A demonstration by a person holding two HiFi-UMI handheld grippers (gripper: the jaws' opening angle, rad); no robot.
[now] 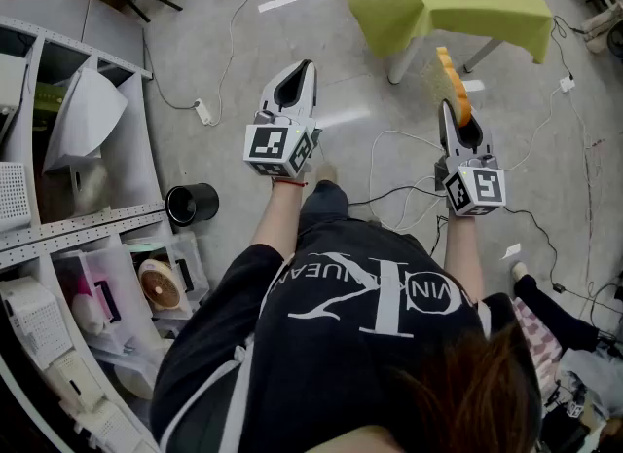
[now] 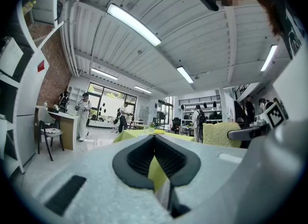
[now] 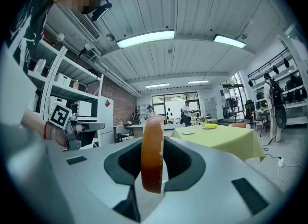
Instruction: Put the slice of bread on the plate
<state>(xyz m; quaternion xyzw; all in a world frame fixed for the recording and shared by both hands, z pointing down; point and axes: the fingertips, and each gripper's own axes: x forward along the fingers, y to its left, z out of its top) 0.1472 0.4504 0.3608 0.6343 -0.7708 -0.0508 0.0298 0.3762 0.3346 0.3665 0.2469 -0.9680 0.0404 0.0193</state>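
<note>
On the yellow-green cloth-covered counter [image 3: 226,140] ahead sits a small white plate [image 3: 188,132], slightly right of the right hand-held gripper [image 1: 463,128], which is clamped on the brown-crusted bread slice [image 3: 152,153] standing edge-on. The left hand-held gripper [image 2: 154,141] is closed and empty.

Both arms out ahead, grippers held level

The left forearm [image 1: 279,219] and right forearm [image 1: 465,251] reach forward from the body, well apart, each hand hidden under its gripper's marker cube. The left gripper [image 1: 298,79] points ahead with its jaws drawn together at the tips and nothing between them. The right gripper [image 1: 461,128] points the same way, its jaws pressed on a slice of bread [image 3: 152,153] that stands upright on edge.
</note>
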